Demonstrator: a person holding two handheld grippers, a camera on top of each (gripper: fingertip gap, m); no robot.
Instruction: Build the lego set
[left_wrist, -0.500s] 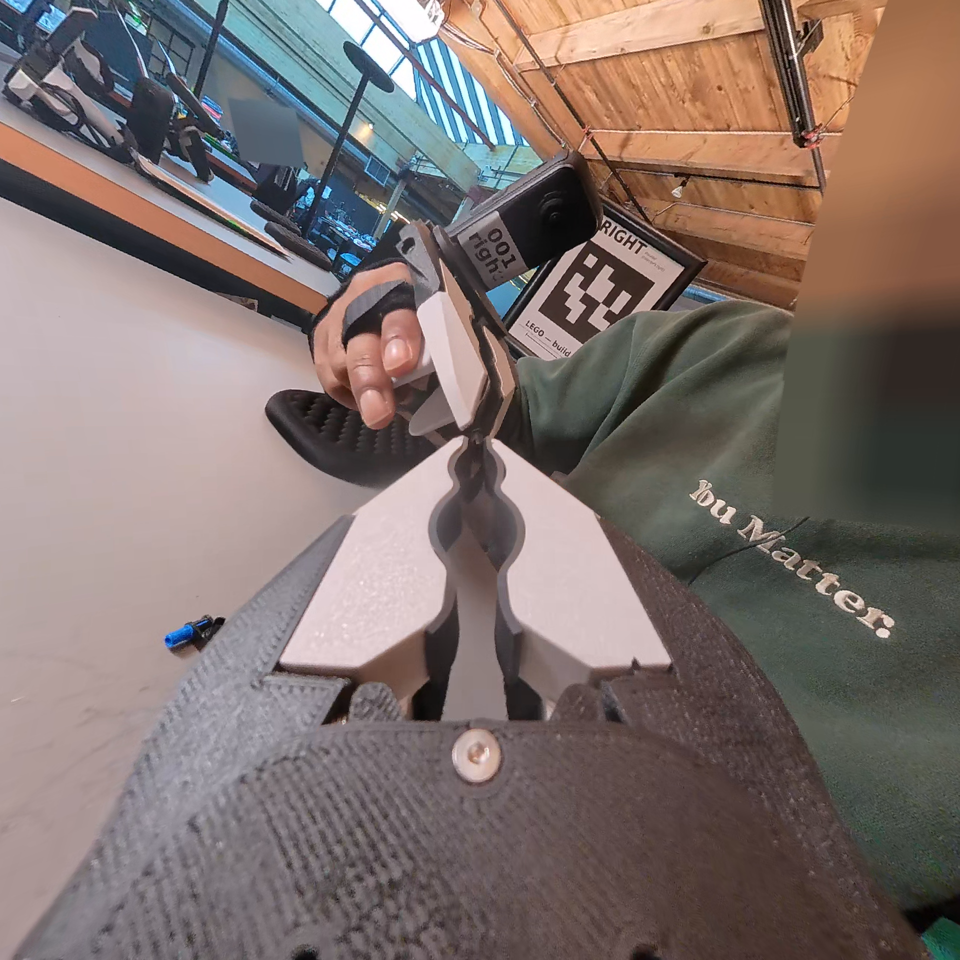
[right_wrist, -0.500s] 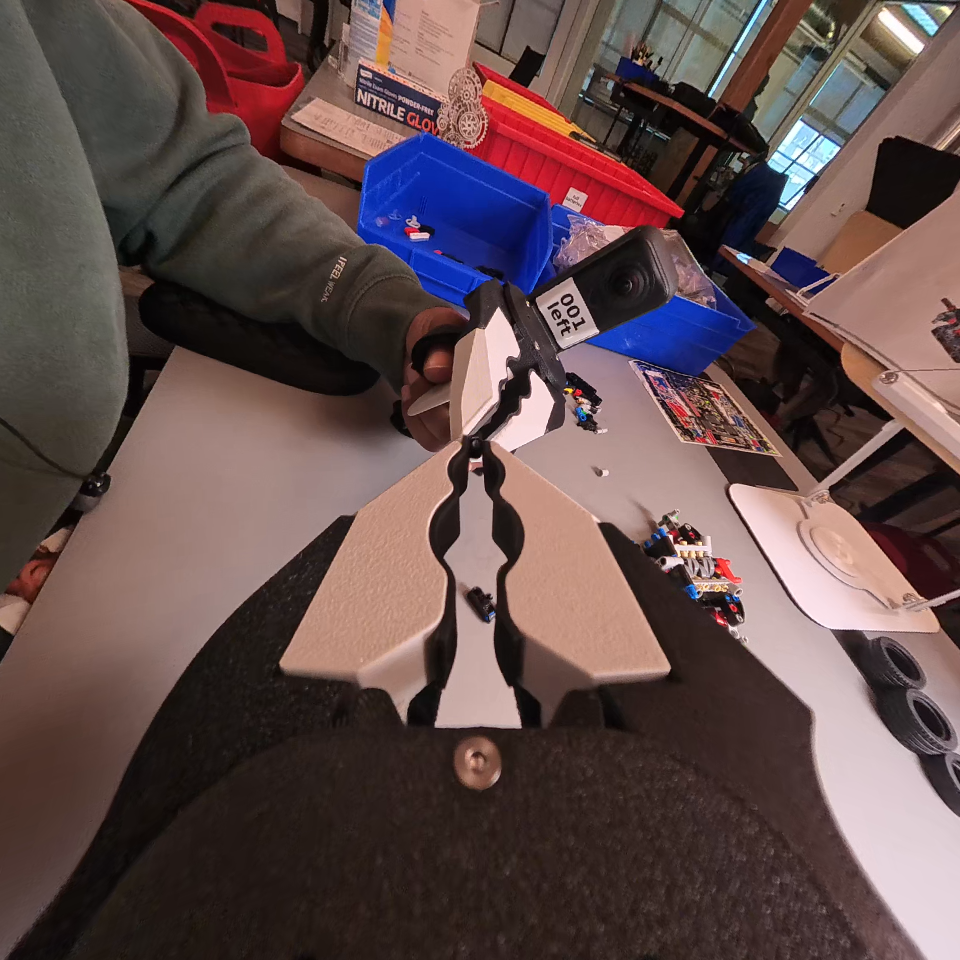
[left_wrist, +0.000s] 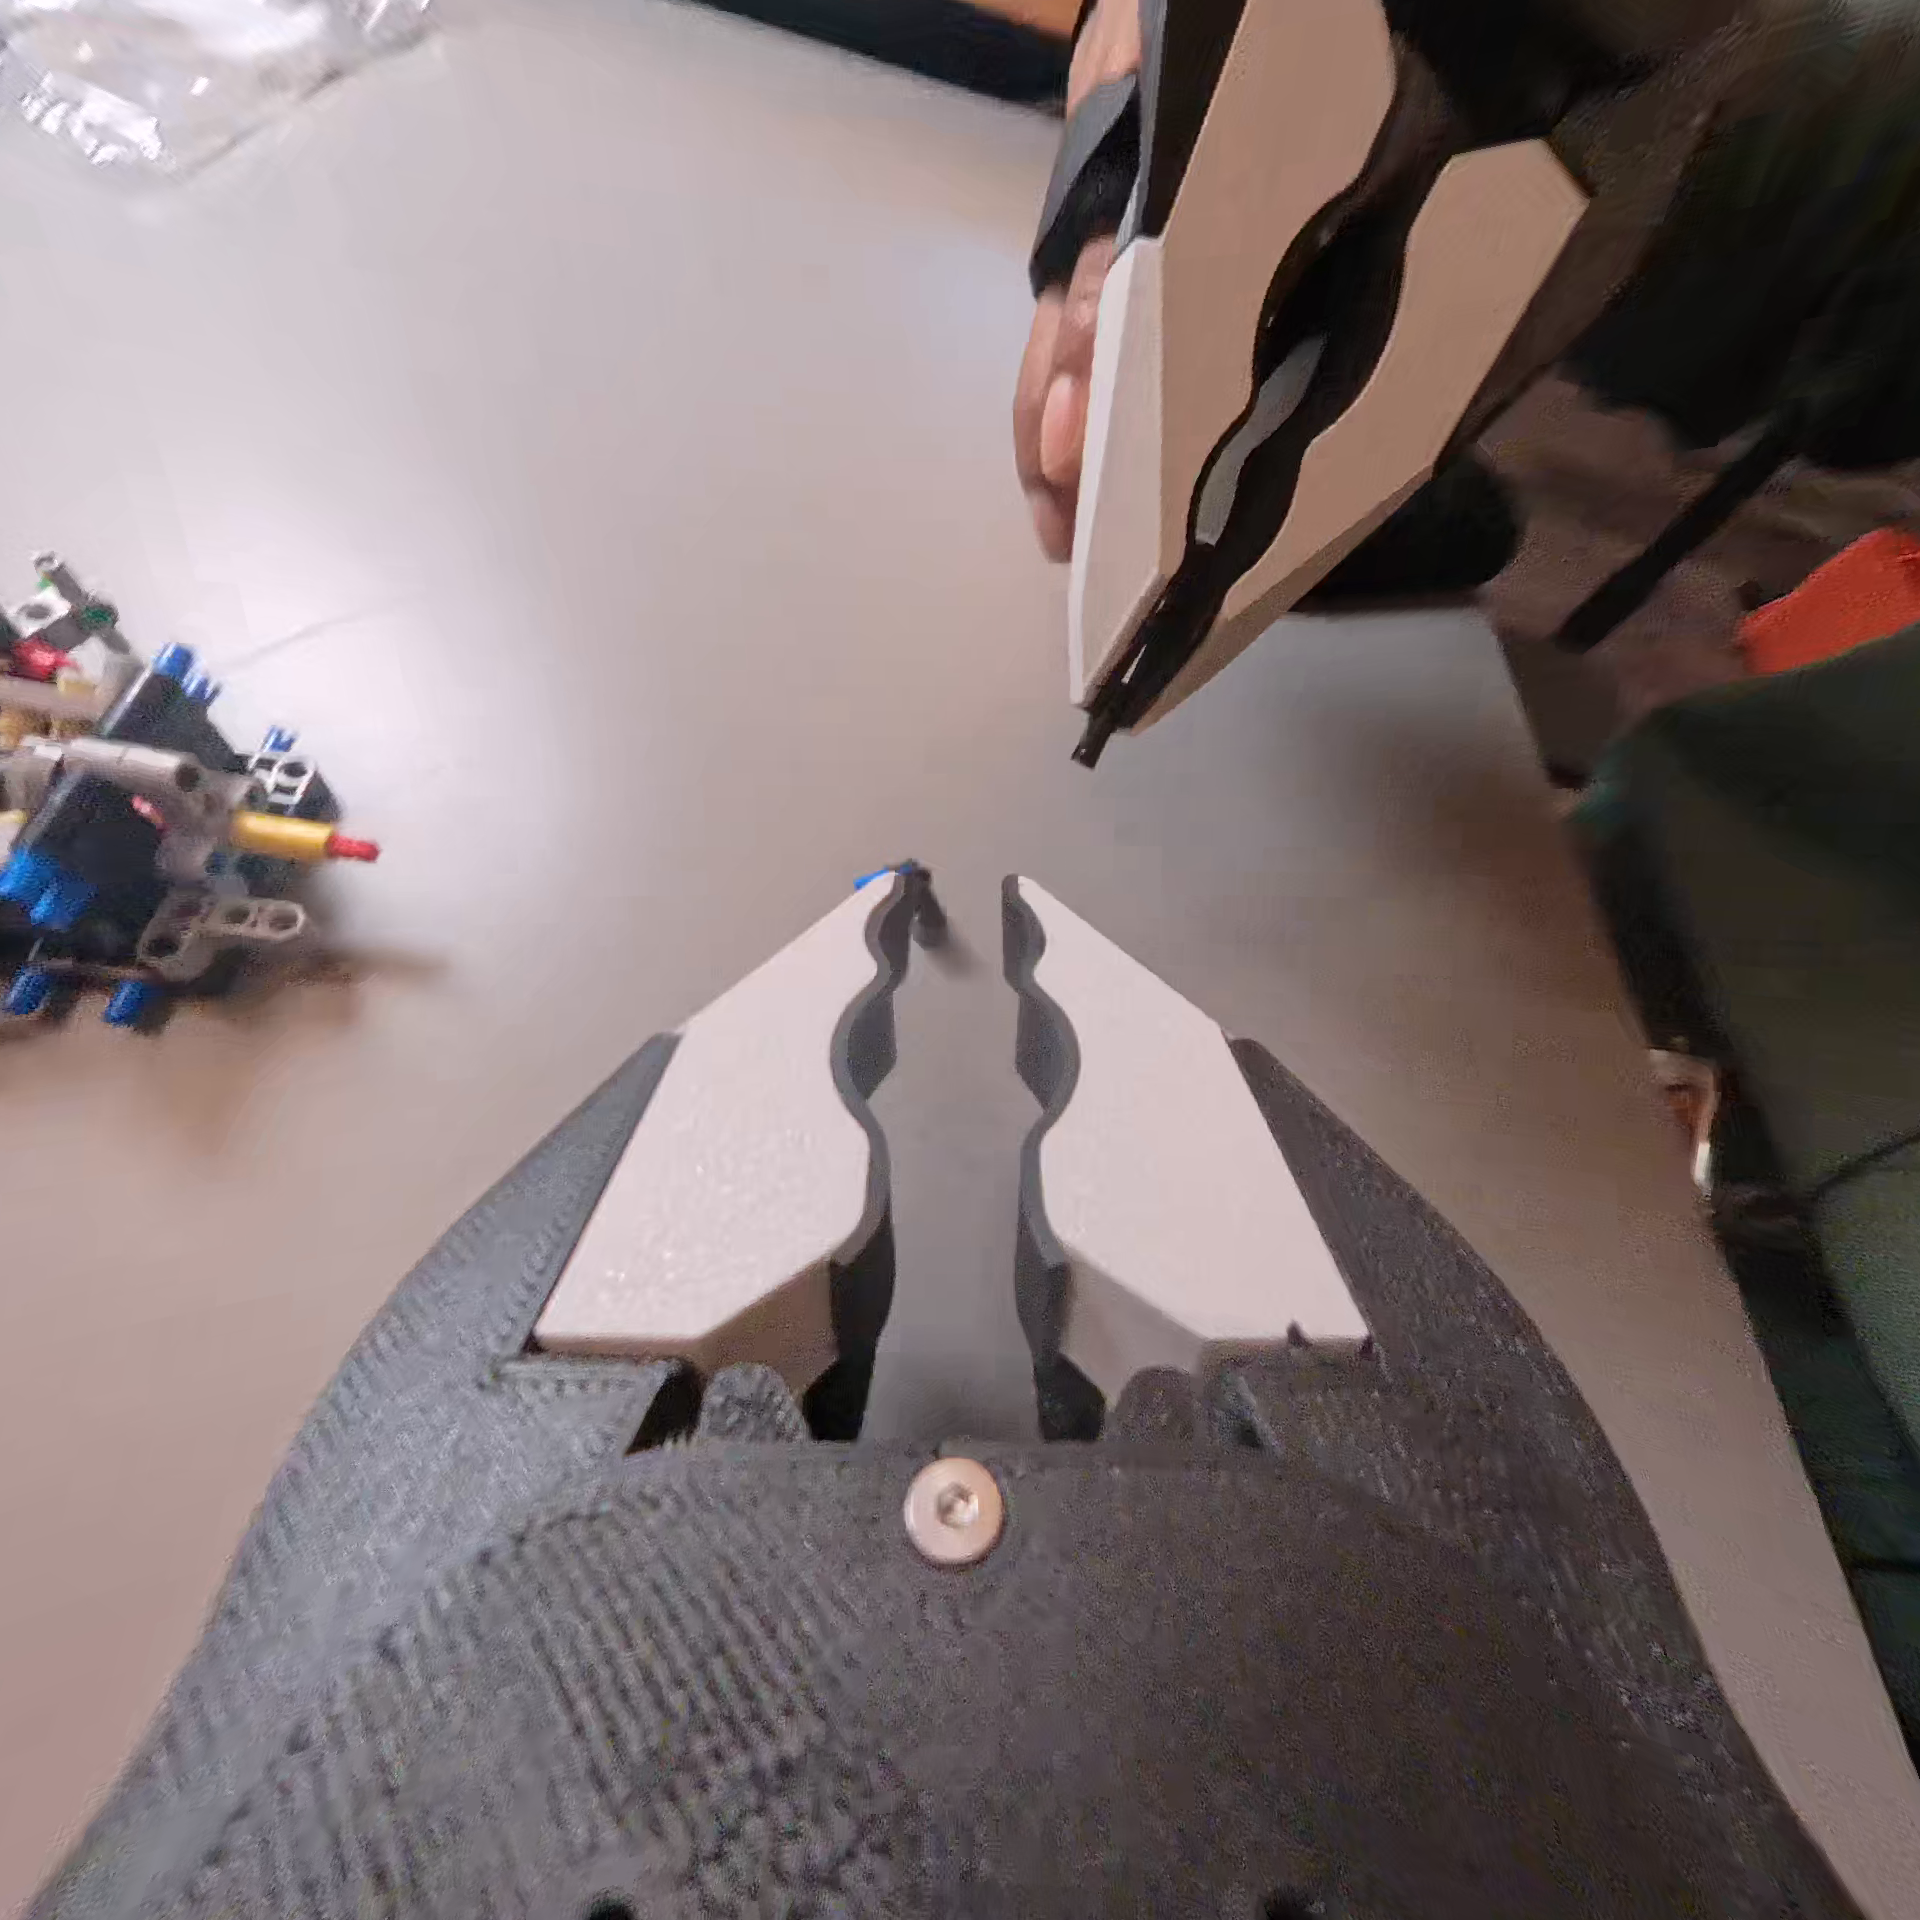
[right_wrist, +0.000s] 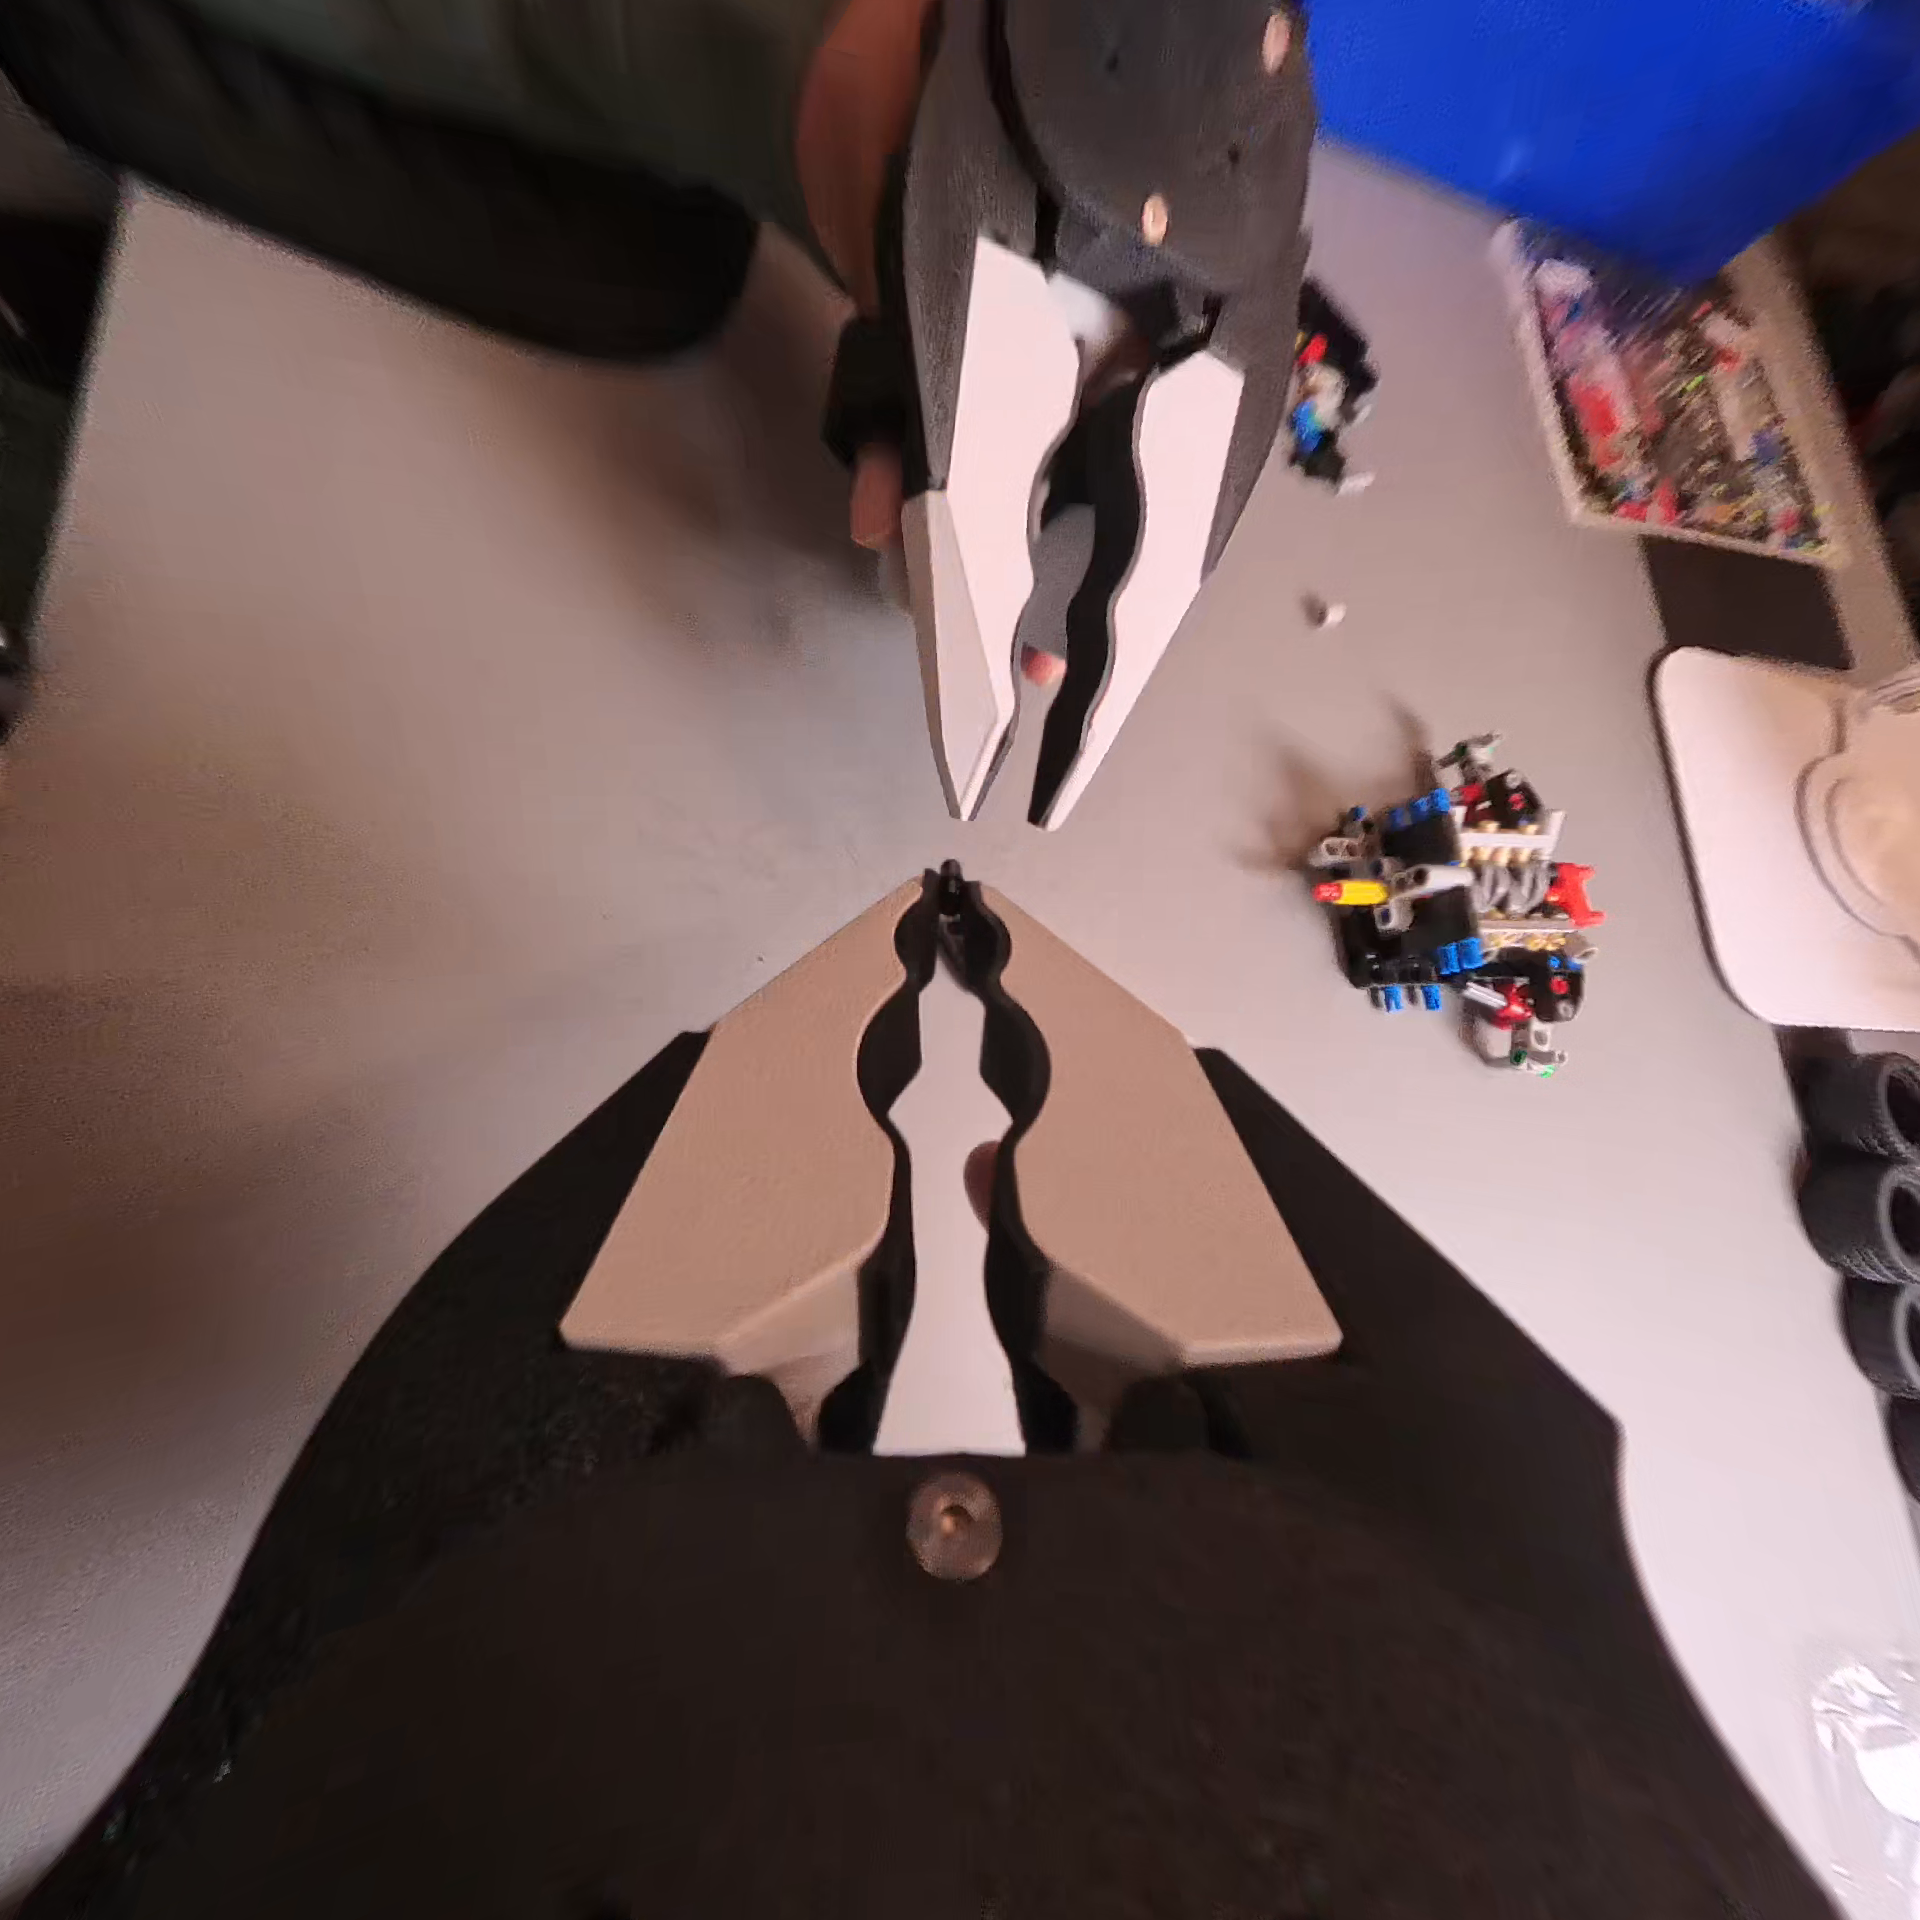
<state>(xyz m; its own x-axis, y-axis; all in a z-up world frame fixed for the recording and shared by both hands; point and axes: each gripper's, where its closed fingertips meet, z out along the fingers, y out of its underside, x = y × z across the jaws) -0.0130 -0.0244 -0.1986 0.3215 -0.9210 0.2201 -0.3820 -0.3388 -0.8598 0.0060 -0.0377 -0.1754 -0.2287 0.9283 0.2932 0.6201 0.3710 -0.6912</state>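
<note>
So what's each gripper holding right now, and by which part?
Right gripper pinches a small black pin by one end. Left gripper is open, holding nothing, over a blue-black pin.

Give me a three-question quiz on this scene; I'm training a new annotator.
1. True or false: the left gripper is shut.
2. The right gripper pinches: A a tyre, B a black pin, C a yellow axle?
3. Fill in: the model rests on the ____.
Key: 1 false; 2 B; 3 table.
</note>
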